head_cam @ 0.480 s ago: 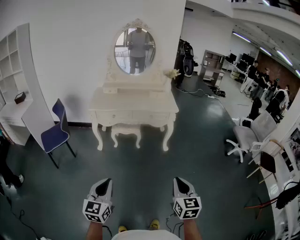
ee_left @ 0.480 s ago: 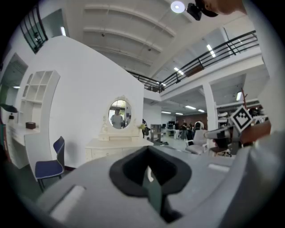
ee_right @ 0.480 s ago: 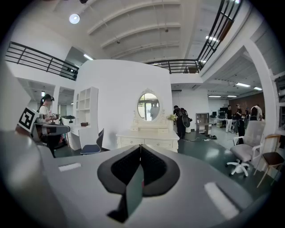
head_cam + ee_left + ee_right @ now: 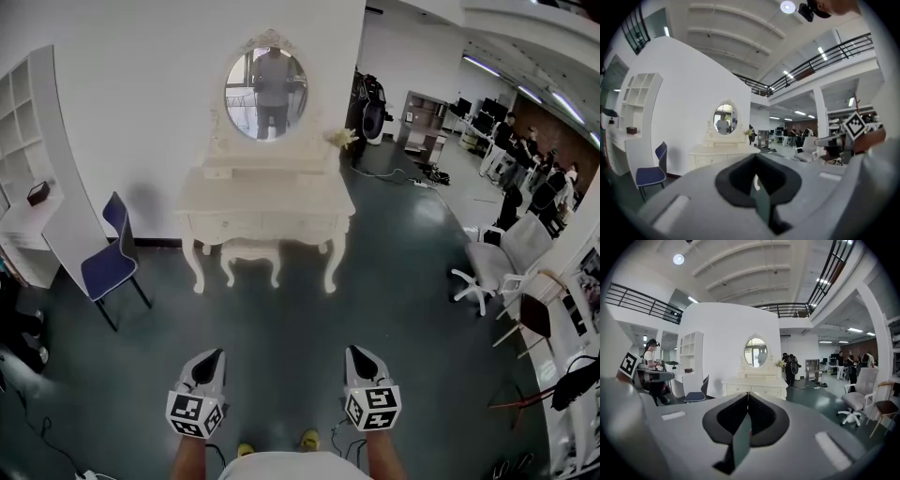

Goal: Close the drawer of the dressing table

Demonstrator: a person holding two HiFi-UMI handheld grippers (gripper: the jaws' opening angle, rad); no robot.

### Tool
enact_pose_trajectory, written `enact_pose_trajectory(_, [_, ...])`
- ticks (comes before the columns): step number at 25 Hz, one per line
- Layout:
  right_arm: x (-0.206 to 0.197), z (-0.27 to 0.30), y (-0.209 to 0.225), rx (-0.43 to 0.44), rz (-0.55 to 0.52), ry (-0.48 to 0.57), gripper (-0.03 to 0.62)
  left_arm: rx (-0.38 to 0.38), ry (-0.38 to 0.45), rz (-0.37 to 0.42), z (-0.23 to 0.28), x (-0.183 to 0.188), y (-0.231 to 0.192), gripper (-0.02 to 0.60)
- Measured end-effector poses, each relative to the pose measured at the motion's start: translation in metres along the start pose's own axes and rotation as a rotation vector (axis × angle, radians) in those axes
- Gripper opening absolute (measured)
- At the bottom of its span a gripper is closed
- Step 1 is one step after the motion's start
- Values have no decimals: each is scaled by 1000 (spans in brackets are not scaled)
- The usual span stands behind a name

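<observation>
Dressing table point(image 4: 267, 199), cream, carved, oval-mirrored, stands at 12 o'clock.
Grey left gripper point(image 4: 214, 357) at 7 o'clock, grey right gripper point(image 4: 357, 352) at 5 o'clock; both jaws pressed together, empty.

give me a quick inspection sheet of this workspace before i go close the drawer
surface: dark glossy floor
job's things: table against the wall, well ahead of both claws; its drawers too far to tell open or shut
clutter: stool under the table, flowers beside the mirror
grippers: left claw and right claw both shut, empty, held low
cables: cable on the floor right of the table
surroundings: blue chair and shelves at left, office chair and people at right
</observation>
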State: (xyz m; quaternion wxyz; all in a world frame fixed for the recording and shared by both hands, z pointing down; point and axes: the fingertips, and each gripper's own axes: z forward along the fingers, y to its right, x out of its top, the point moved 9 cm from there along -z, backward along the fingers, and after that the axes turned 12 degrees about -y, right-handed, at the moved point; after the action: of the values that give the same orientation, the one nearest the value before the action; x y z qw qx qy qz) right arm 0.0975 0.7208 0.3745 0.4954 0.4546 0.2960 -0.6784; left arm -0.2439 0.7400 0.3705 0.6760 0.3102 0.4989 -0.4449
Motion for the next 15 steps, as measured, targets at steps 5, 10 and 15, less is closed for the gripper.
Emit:
enact_pose_trajectory(5, [-2,1,6,-22,15,8,3,-7,-1,4,4,1,1,-2])
enact_pose_trajectory(10, [-1,2,11,-38,12,17,3,-20,1,10,11,3,6,-2])
enact_pose_trajectory(15, [-7,5,11,-50,2,11,3,-25,-2,14,14,4,10,-2])
